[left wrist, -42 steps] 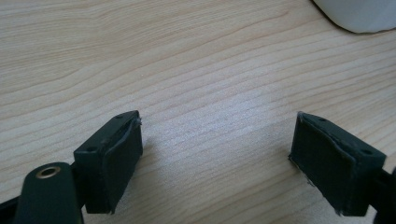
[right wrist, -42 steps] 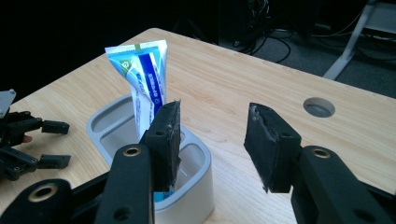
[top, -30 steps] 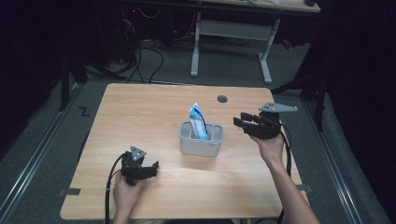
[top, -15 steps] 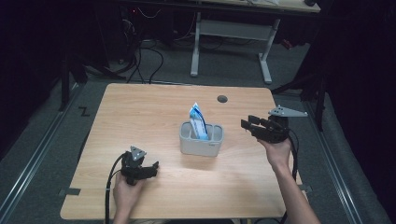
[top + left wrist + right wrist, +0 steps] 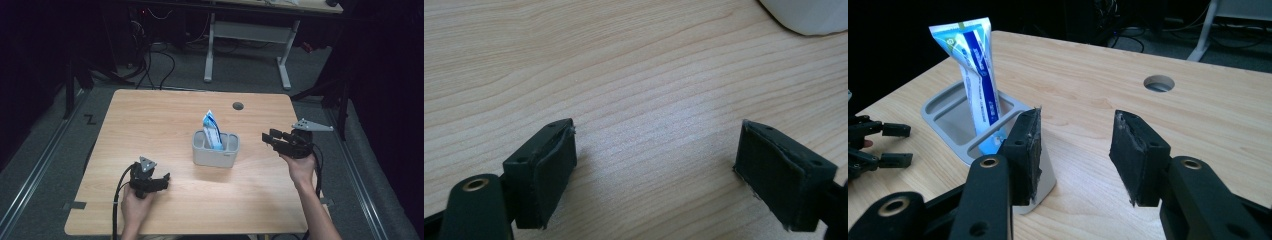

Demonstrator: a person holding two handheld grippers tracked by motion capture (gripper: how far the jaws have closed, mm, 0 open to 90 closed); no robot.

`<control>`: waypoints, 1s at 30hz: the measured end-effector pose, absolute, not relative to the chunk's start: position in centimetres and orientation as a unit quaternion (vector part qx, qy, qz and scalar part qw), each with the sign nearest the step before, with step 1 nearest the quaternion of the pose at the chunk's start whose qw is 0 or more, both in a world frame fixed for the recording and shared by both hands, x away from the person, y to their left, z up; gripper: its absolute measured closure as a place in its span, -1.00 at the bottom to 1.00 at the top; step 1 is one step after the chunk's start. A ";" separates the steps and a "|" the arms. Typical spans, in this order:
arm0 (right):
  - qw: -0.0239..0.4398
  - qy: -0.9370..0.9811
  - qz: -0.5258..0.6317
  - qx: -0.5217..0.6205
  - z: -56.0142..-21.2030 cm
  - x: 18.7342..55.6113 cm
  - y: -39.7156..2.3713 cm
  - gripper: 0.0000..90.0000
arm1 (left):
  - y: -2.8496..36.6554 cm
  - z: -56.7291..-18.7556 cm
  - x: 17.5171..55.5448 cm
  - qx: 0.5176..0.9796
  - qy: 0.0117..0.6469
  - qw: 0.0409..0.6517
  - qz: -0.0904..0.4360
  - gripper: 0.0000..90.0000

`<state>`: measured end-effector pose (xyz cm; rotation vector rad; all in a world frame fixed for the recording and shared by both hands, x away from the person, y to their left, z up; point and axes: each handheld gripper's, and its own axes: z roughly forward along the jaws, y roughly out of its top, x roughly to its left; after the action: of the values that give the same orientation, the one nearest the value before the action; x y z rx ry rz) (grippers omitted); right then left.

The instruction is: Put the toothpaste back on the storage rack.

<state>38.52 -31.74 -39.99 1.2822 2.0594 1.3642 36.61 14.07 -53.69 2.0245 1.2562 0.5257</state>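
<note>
Both tongs, left tongs (image 5: 161, 179) and right tongs (image 5: 269, 137), are open and hold nothing; a toothpaste tube (image 5: 212, 130) stands in the grey holder (image 5: 215, 156) mid-frame, maybe leaning.

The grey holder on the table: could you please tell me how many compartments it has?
2: in the holder, the compartment nearer the left gripper holds the toothpaste tube; the other, towards the right gripper, looks empty.
</note>
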 end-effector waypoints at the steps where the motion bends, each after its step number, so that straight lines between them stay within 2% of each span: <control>1: 0.178 0.728 0.482 0.453 -40.1 38.5 -31.8 0.23 | 14.1 -53.7 36.6 0.779 0.483 0.343 0.202 -0.62; 30: 0.163 0.730 0.460 0.479 -44.4 37.7 -32.4 0.23 | 14.1 -53.7 36.6 0.780 0.483 0.343 0.202 -0.62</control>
<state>37.66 -32.36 -44.44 1.3676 2.0815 1.3113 36.61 14.07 -53.69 2.0260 1.2559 0.5259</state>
